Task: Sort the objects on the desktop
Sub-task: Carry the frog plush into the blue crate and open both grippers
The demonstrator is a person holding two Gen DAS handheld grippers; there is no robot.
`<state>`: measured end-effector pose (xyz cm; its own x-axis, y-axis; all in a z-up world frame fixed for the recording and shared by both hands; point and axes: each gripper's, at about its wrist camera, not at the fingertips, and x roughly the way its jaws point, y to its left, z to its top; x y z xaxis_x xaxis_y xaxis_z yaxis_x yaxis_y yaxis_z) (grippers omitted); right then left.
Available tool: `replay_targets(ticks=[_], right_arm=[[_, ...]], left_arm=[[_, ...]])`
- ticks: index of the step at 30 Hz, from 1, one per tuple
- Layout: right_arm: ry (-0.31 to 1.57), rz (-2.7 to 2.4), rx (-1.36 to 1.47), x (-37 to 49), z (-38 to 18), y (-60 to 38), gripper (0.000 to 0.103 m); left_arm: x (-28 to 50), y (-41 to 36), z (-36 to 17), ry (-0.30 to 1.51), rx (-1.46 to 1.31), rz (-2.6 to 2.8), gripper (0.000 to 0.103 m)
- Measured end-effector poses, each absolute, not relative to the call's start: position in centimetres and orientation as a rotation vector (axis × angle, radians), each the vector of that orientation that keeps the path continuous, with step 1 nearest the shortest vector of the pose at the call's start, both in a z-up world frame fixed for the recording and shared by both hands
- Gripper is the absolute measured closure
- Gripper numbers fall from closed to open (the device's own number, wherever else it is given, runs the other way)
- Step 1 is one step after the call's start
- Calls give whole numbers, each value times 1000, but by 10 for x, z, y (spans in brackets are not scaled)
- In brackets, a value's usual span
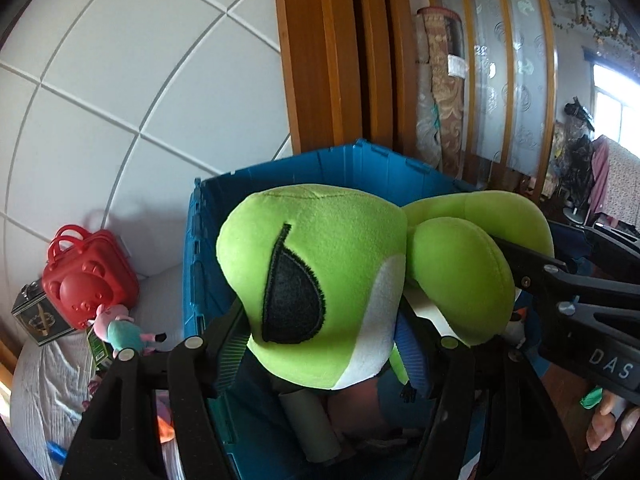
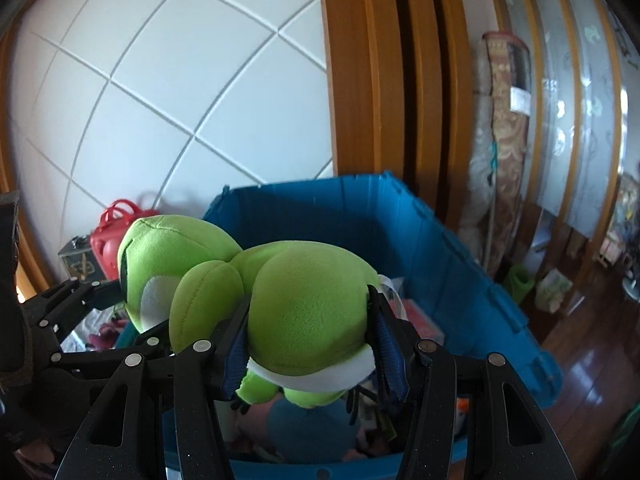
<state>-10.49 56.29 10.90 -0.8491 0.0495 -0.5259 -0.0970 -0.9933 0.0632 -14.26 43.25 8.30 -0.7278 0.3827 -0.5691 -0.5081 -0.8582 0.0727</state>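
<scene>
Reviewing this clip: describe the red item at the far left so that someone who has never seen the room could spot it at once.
Start at the big blue bin beneath the green plush frog. Left of it, against the white tiled wall, stands a red plastic case. Unlike the dark metallic box and small pink plush beside it, it has loop handles and a raised bear face.

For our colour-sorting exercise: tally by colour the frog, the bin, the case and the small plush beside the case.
Green: 1, frog
Blue: 1, bin
Red: 1, case
Pink and teal: 1, small plush
Total: 4
</scene>
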Motion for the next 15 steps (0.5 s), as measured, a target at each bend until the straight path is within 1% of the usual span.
replay_targets(ticks=[5,7,9,10,11,13,15], right_arm=[[144,2917,-862,-116,94,566,40],[139,2904,-853,-118,91,568,27],[132,2886,-827,-116,91,571,6],[137,2879,-815,-113,91,571,1],[145,2878,-802,-111,91,572,0],[162,2871,-795,-108,91,575,0],[176,2861,-785,-101,89,577,0]], left_arm=[[-150,424,77,296,-820,2530,33],[-149,419,78,291,-816,2541,33],[-145,416,79,301,-803,2548,33],[-142,414,80,304,-793,2548,32],[-140,413,81,306,-782,2549,31],[-134,410,82,318,-759,2556,22],[-127,406,84,331,-724,2566,21]])
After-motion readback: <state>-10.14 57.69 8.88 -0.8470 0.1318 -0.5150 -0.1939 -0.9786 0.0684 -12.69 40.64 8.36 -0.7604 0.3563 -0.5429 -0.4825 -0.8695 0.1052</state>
